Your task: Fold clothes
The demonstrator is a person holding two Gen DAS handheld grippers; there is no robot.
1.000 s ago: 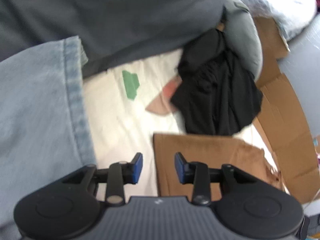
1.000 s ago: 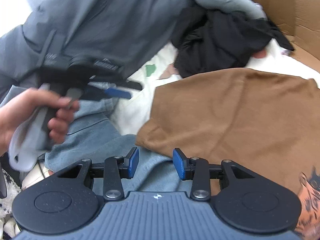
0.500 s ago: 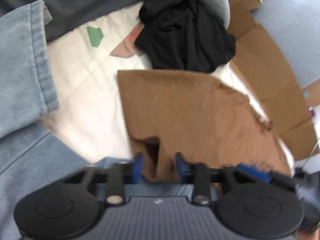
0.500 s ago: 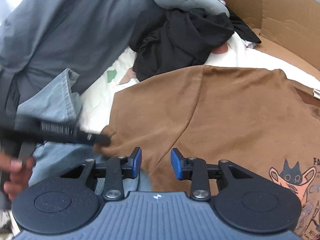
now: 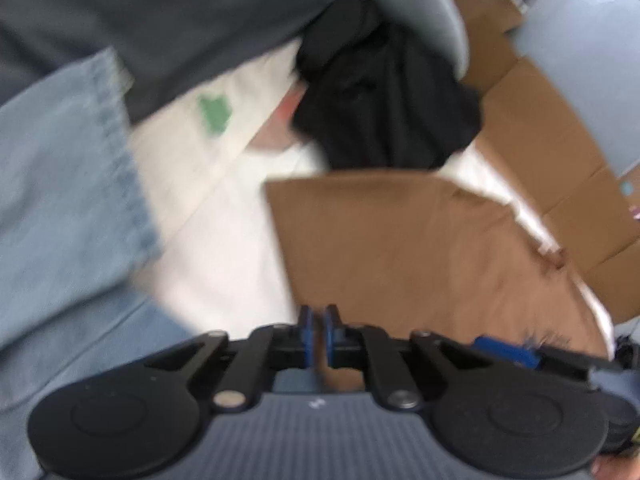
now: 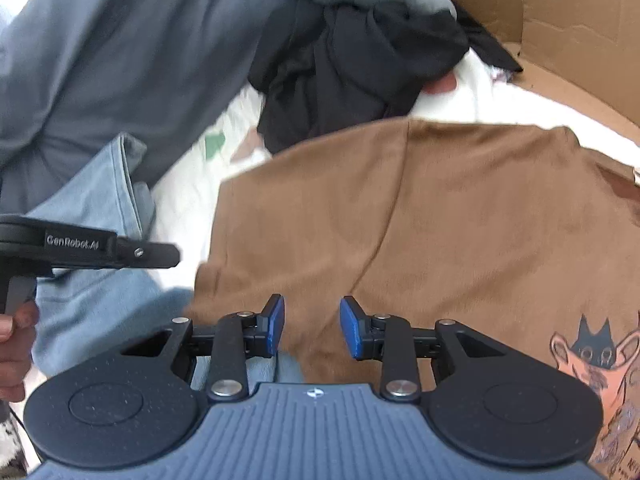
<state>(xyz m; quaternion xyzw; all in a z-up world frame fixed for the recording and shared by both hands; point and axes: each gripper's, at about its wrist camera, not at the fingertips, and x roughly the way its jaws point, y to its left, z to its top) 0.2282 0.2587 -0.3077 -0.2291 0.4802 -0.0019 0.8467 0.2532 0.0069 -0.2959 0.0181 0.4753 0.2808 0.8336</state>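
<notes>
A brown T-shirt with a cat print lies spread on a white sheet. My left gripper sits at the shirt's near left edge, its jaws shut with a sliver of the brown hem pinched between the pads. From the right wrist view the left gripper comes in side-on from the left, held by a hand. My right gripper hovers open over the shirt's near edge, with brown cloth below the gap and no pad pressing. One of its blue pads shows at the lower right.
Light blue jeans lie left of the shirt. A grey garment and a crumpled black garment are piled behind. Cardboard walls bound the far right side.
My left gripper moved from the sheet to the brown shirt's edge and its jaws went from open to shut there. The right gripper drifted over the shirt and narrowed slightly.
</notes>
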